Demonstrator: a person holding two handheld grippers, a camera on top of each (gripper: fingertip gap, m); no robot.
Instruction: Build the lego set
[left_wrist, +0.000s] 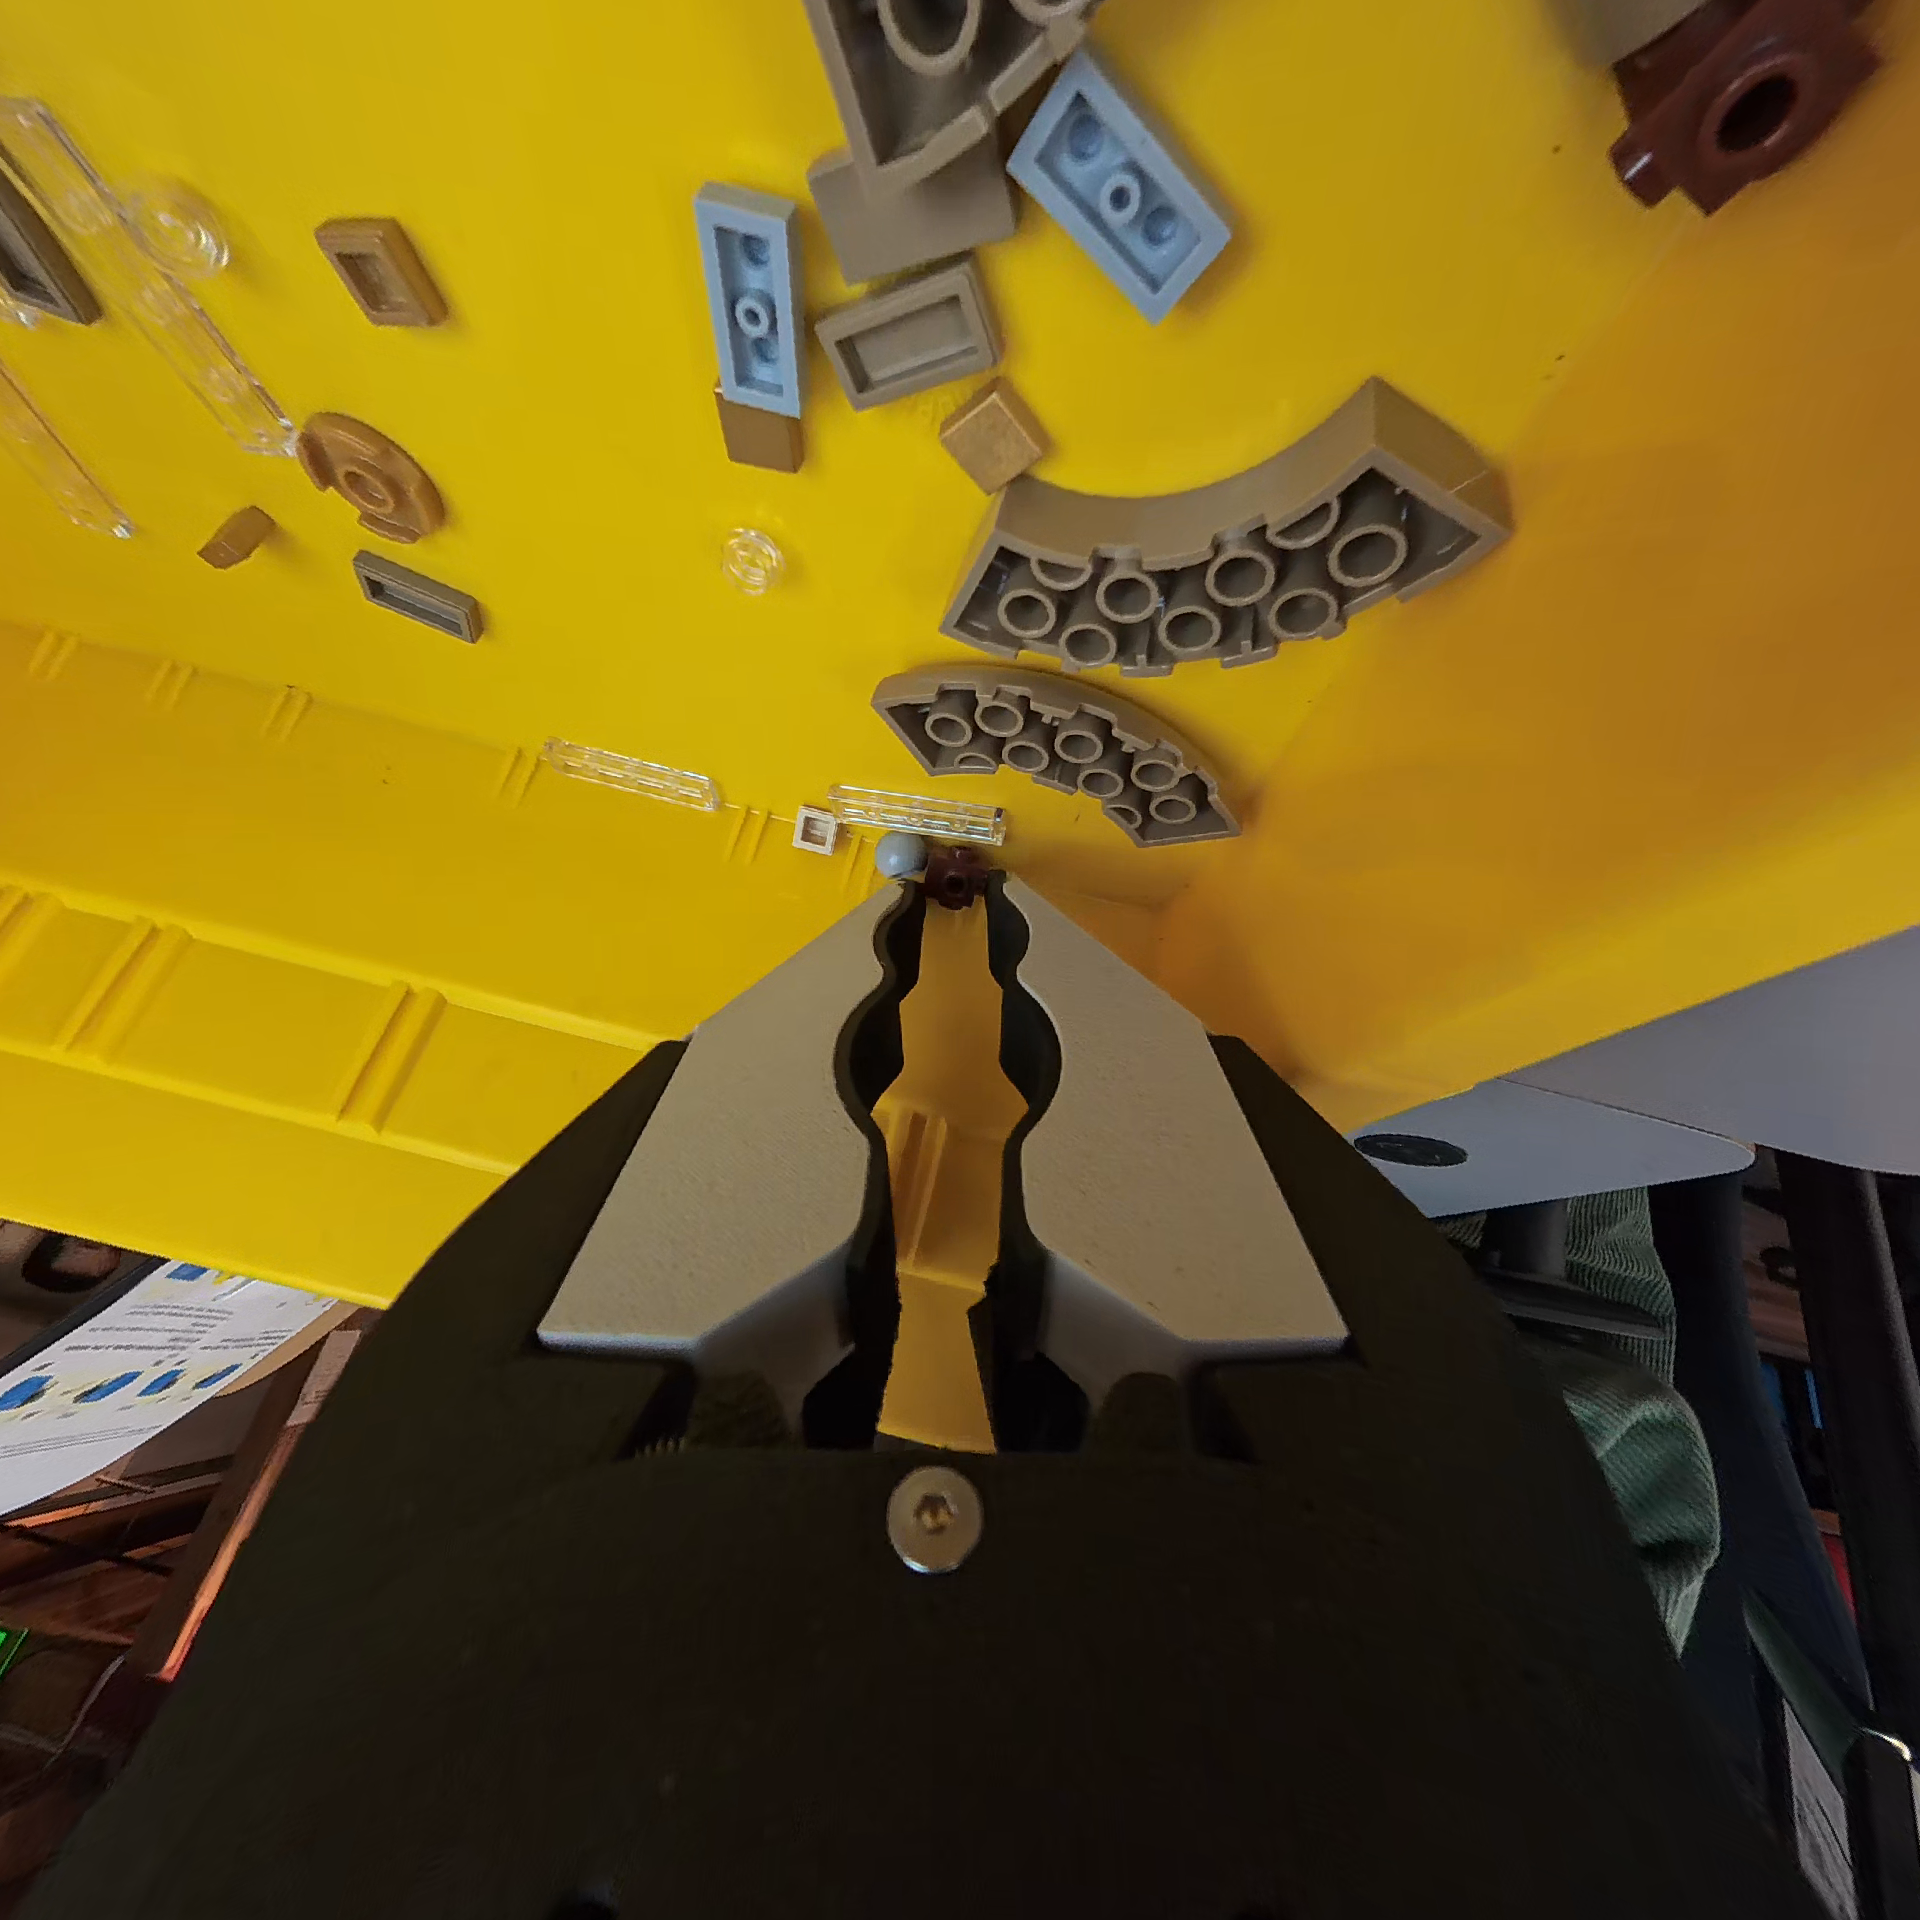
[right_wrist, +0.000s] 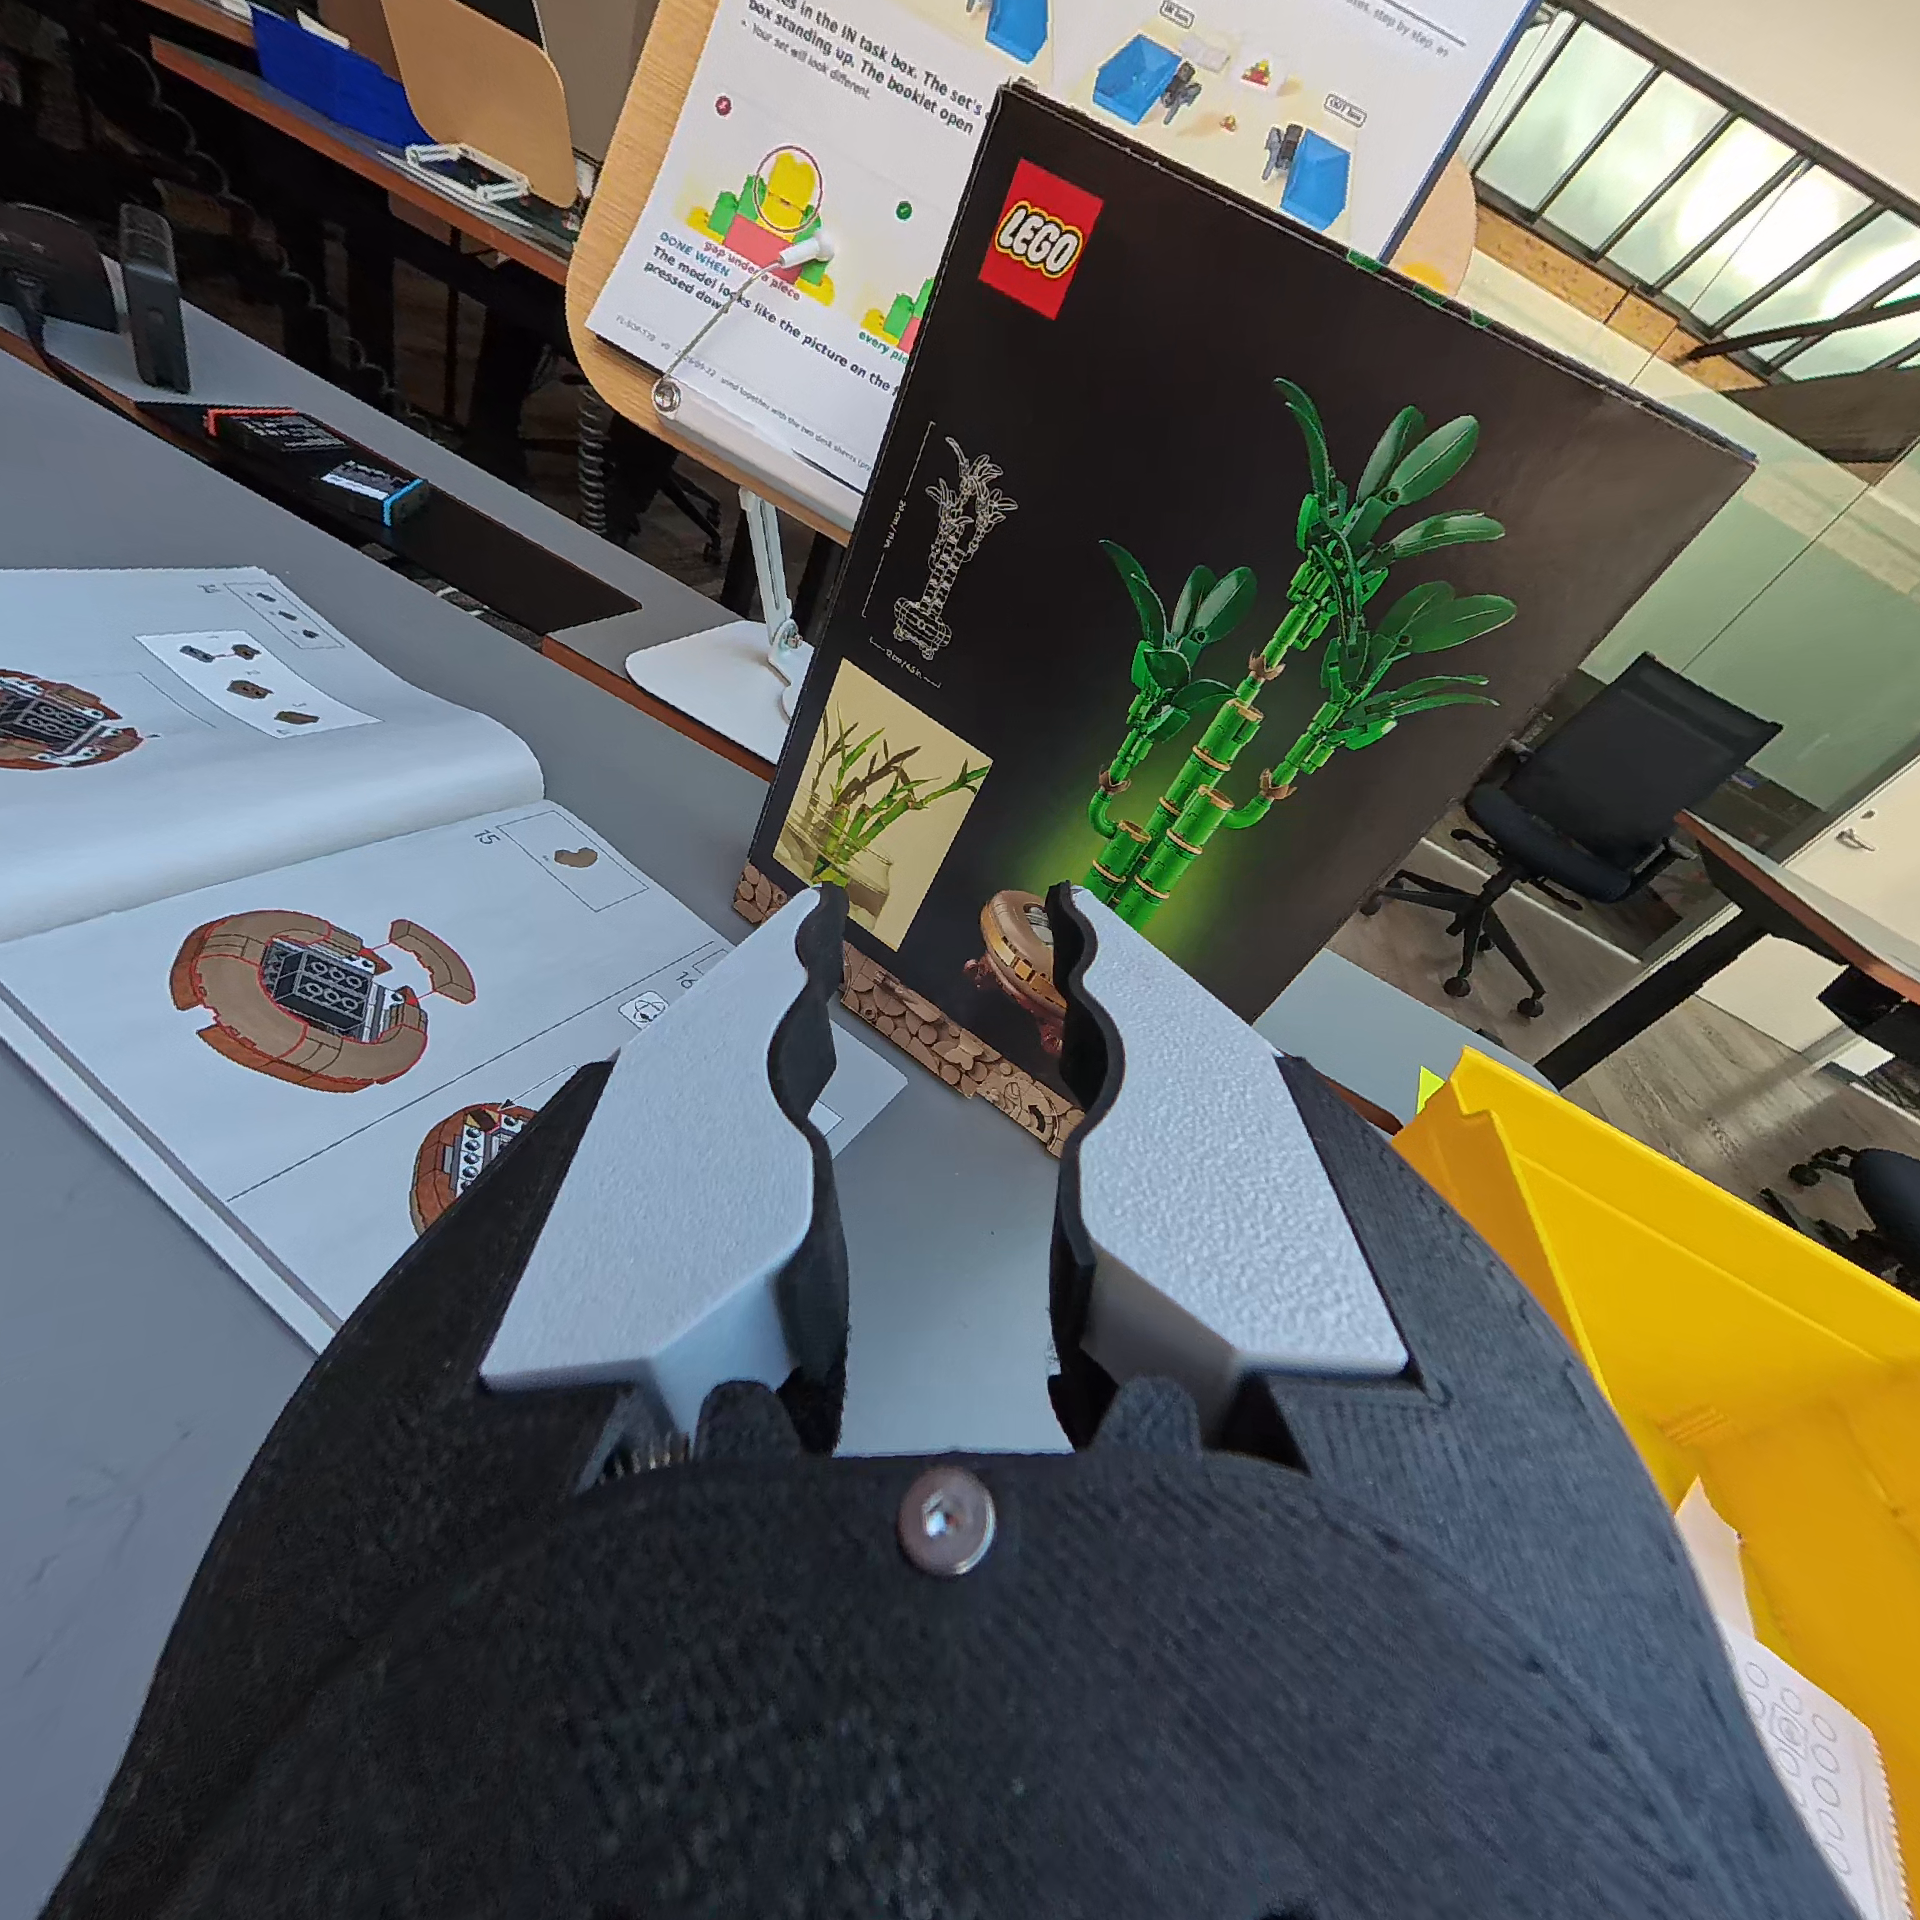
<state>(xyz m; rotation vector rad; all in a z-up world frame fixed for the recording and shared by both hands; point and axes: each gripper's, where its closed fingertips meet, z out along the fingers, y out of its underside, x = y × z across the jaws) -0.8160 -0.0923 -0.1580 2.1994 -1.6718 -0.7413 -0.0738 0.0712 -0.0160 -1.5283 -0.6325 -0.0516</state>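
Note:
In the left wrist view my left gripper (left_wrist: 951, 888) reaches into a yellow bin (left_wrist: 520, 156) of loose pieces. Its jaws are nearly together, and a small dark red piece (left_wrist: 956, 876) sits pinched between the tips, with a small grey ball (left_wrist: 894, 854) just to its left. Two tan curved bricks (left_wrist: 1226, 561) (left_wrist: 1060, 753) lie studs-down just beyond. In the right wrist view my right gripper (right_wrist: 945, 914) is open and empty above the grey table (right_wrist: 104, 1351). An open instruction booklet (right_wrist: 312, 935) lies to its left.
Grey plates (left_wrist: 750, 296), clear tiles (left_wrist: 920, 812), small tan and gold pieces and a brown piece (left_wrist: 1756, 104) are scattered in the bin. The set's box (right_wrist: 1247, 623) stands upright ahead of the right gripper. The yellow bin's edge (right_wrist: 1714, 1299) is at the right. One gripper's finger ends stand about 75 cm off the other's.

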